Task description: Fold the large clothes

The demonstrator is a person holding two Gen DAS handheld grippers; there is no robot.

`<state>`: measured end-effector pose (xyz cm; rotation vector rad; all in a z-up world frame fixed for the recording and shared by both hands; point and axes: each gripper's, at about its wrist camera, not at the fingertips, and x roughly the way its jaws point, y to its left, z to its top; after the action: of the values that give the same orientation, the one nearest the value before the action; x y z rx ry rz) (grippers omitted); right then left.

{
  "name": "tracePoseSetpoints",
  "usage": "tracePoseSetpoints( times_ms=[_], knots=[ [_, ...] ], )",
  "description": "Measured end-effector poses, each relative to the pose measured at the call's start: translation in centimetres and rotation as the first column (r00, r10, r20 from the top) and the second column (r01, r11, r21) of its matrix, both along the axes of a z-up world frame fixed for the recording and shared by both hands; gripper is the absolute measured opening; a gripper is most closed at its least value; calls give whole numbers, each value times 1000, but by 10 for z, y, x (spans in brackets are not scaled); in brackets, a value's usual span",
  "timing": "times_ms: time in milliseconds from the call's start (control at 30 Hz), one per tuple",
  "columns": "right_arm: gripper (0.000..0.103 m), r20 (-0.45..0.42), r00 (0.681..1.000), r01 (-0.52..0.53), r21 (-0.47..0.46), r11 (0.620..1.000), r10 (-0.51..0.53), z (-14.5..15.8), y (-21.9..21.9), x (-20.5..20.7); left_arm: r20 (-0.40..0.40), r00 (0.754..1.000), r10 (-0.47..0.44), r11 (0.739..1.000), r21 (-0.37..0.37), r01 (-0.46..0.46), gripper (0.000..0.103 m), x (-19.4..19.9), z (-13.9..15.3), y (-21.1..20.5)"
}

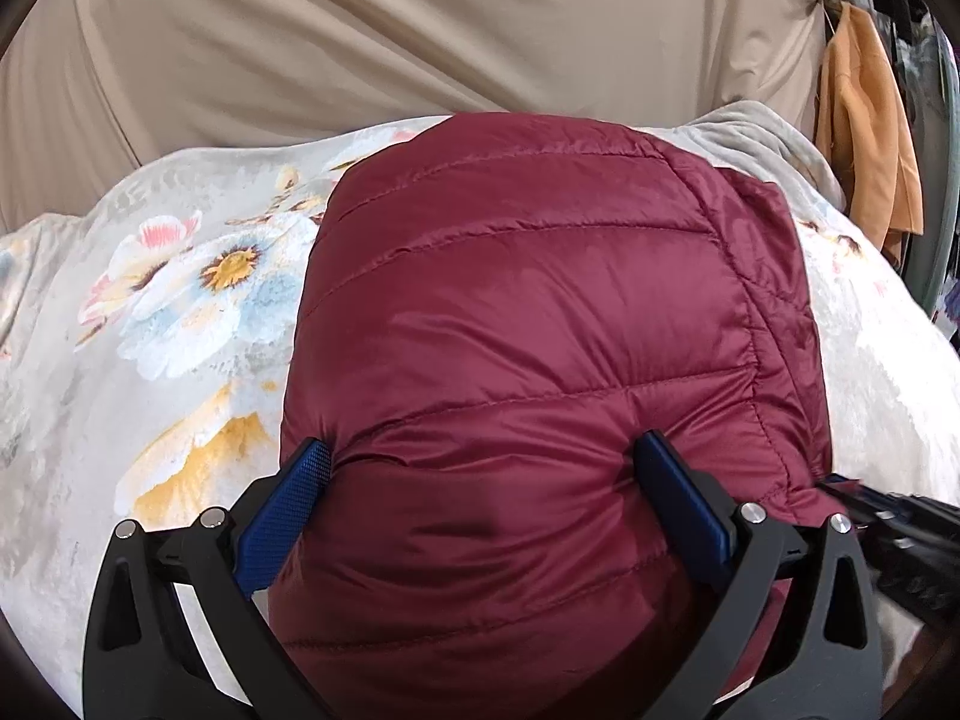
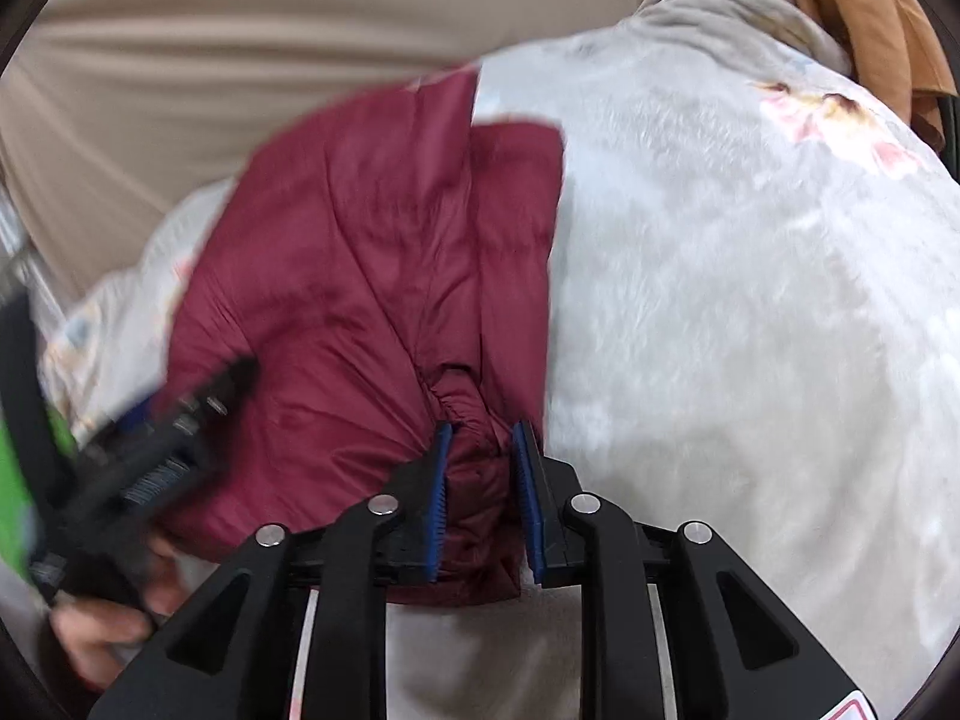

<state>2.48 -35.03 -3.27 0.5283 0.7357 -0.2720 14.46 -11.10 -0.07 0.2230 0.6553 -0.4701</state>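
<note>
A maroon quilted puffer jacket (image 1: 528,312) lies folded on a floral blanket (image 1: 168,300). In the left wrist view my left gripper (image 1: 486,450) is wide, its blue fingers pressed against the two sides of the jacket's puffy near end, which bulges between them. In the right wrist view my right gripper (image 2: 480,432) is shut on a bunched edge of the jacket (image 2: 336,252) at its near right corner. The left gripper (image 2: 162,420) shows blurred at the left of that view, and the right gripper's tip (image 1: 882,510) shows at the right of the left wrist view.
The grey-white floral blanket (image 2: 750,300) covers the bed on all sides of the jacket. A beige sheet (image 1: 420,30) hangs behind. An orange garment (image 1: 864,138) hangs at the far right. A hand (image 2: 102,630) holds the left gripper.
</note>
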Motion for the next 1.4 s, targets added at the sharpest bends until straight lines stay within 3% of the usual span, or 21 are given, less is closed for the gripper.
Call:
tracePoseSetpoints(
  times_ms=[100,167,233,300,400,600,767,967,1133,1400],
  knots=[
    [21,-5,1000,-10,4,1000,10,6,0,2,-14,1000,2,1000,-1,-2,98,0,2,3],
    [23,18,1000,-4,41,999,3,11,-7,-7,-51,999,15,999,-50,-18,98,-2,10,16],
    [33,49,998,21,69,997,-24,20,-12,-20,-80,996,36,991,-129,-47,98,-3,20,37],
    [54,79,996,42,73,996,-48,25,-16,-33,-106,993,50,982,-174,-69,98,-4,26,54],
    [66,86,996,-3,123,992,-8,21,-20,-30,-201,978,60,978,-184,-98,98,5,23,69],
    [68,61,997,-52,258,965,38,-1,-19,-8,-310,949,58,962,-235,-136,98,16,7,78],
    [69,73,996,-65,323,944,44,-5,-30,6,-332,942,46,959,-250,-135,98,18,8,79],
    [72,124,992,-73,345,936,31,9,-40,8,-306,952,2,955,-282,-93,98,25,24,81],
    [77,79,995,-90,387,918,64,-8,-36,24,-386,919,-77,954,-296,-44,98,37,5,66],
    [81,89,991,-125,415,901,96,-11,-40,39,-354,932,-74,970,-244,-16,98,43,3,45]
  ],
)
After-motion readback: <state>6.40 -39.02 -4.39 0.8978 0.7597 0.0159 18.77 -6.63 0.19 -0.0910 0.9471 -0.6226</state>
